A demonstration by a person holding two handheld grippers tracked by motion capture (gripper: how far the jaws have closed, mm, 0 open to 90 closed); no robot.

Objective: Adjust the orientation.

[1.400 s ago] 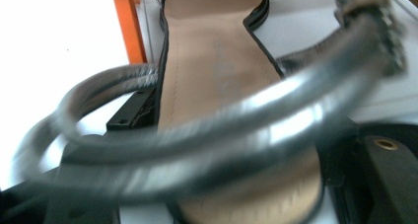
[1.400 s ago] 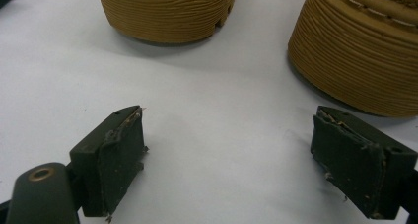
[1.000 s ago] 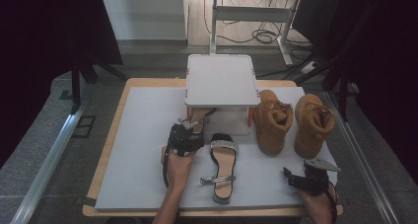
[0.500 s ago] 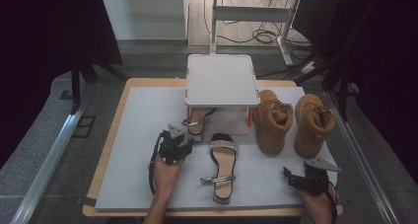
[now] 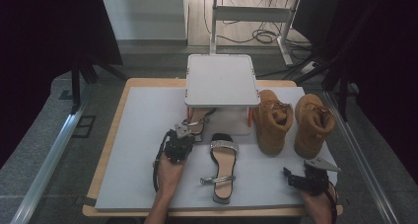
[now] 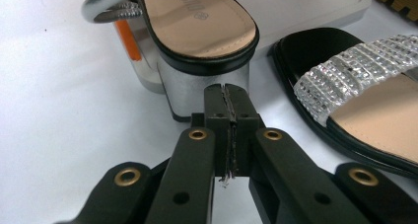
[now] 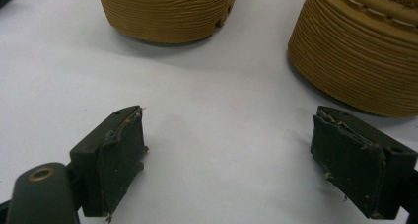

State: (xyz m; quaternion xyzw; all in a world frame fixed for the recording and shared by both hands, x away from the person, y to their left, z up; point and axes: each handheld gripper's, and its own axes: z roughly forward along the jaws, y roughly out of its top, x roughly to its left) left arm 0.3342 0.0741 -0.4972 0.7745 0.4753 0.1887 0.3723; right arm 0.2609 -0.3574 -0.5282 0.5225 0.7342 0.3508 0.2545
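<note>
My left gripper (image 5: 186, 135) (image 6: 228, 115) has just been closing and is now shut with nothing between its pads. It points at the silver block heel of a sandal (image 5: 199, 119) (image 6: 197, 21) that lies partly under a white raised tray (image 5: 222, 78). The tips stand just short of the heel. A second sandal (image 5: 223, 162) (image 6: 365, 86), with a glittery strap, lies on the mat to the right. My right gripper (image 5: 306, 177) (image 7: 246, 169) rests open at the near right corner, empty, facing the heels of two tan boots (image 5: 270, 121) (image 5: 311, 124).
A pale grey mat (image 5: 143, 135) covers the wooden table. The white tray stands on short legs at the back middle. The boots' ribbed soles (image 7: 167, 12) (image 7: 365, 56) are just ahead of the right jaws. Bare mat lies at the left.
The left gripper has drawn back a little from the sandal under the tray, toward the near left, and its jaws have come together. The right hand has not moved.
</note>
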